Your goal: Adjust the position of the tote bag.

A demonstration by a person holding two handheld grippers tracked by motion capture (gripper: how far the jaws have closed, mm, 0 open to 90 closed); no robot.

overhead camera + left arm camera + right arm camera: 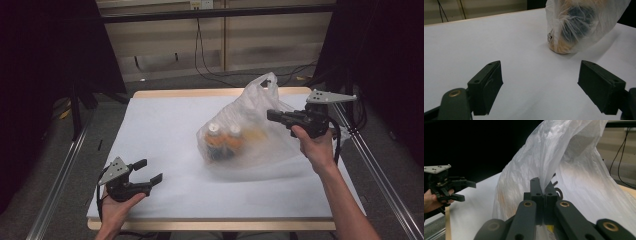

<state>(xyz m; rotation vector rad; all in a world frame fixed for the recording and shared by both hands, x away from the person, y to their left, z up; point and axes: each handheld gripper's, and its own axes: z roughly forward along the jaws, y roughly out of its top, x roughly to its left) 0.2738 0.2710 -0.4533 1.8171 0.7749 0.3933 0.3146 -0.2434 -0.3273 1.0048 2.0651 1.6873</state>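
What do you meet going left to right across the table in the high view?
Left gripper, open, near the front left → two orange bottles inside the plastic bag → right gripper, shut on the plastic bag's film, held in the person's right hand.

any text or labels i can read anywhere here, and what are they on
No text can be read.
Small dark print shows through the plastic bag on something inside it, in the left gripper view: too blurred to read.
The bottles inside show orange labels: too small to read.
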